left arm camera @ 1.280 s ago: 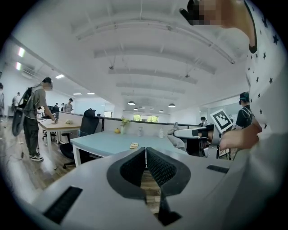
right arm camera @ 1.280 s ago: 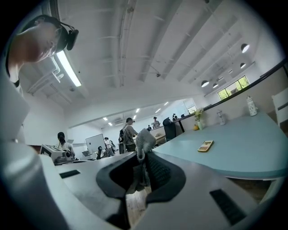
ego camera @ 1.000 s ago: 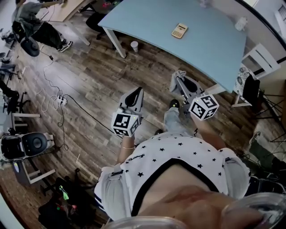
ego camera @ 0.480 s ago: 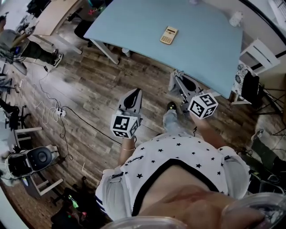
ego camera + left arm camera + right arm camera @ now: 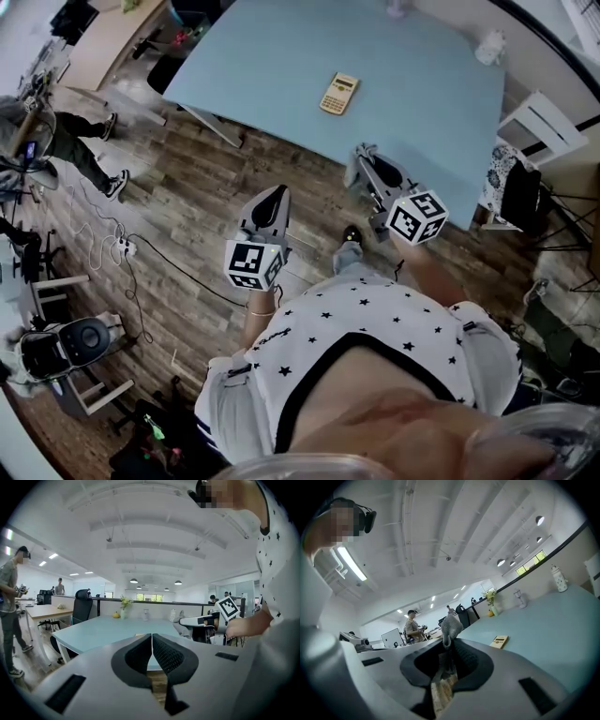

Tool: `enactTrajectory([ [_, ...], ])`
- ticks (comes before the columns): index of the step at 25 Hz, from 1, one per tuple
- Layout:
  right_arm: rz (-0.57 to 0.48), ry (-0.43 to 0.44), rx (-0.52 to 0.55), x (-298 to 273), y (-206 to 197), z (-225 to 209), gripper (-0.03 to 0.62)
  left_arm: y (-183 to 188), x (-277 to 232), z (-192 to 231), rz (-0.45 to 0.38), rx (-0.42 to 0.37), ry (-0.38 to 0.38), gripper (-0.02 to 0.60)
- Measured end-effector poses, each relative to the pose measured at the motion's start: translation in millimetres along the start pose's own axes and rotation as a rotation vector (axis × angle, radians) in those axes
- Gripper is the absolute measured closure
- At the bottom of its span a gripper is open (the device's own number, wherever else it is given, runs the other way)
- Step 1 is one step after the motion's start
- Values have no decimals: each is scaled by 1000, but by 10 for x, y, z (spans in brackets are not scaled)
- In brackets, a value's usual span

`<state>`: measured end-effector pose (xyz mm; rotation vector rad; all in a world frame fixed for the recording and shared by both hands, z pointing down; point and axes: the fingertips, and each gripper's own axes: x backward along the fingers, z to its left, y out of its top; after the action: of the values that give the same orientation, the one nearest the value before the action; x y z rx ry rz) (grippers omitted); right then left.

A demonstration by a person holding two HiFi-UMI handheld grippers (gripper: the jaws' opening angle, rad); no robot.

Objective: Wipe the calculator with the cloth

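Calculator (image 5: 338,93) lies flat mid-surface (image 5: 431,84), well apart from anything else, long axis slanting away from us to the right. We're short of the near edge, with both tools over the floor (image 5: 187,206). Right hand-held gripper (image 5: 362,157) is clamped on the cloth (image 5: 451,628), and the calculator sits ahead and slightly left of it. Left hand-held gripper (image 5: 275,195) has its jaws together, empty, and is farther off. We judge the right one makes the reach.
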<state>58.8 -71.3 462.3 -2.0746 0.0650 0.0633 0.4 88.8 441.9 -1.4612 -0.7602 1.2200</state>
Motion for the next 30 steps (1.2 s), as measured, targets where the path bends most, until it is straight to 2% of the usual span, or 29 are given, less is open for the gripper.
enactTrajectory([
  [7, -26, 19, -9, -182, 265, -318, 545, 306, -426, -44, -30, -26, -18, 551],
  [14, -20, 18, -9, -213, 279, -405, 545, 332, -533, -49, -41, -6, -30, 551],
  [19, -45, -18, -4, -227, 397, -505, 545, 364, -707, 30, -39, 6, -56, 551],
  [22, -58, -51, -9, -263, 456, -654, 545, 402, -949, 70, -37, 3, -96, 551],
  [30, -109, -192, -32, -390, 596, -1057, 545, 672, -1619, 182, -65, -60, -269, 551],
])
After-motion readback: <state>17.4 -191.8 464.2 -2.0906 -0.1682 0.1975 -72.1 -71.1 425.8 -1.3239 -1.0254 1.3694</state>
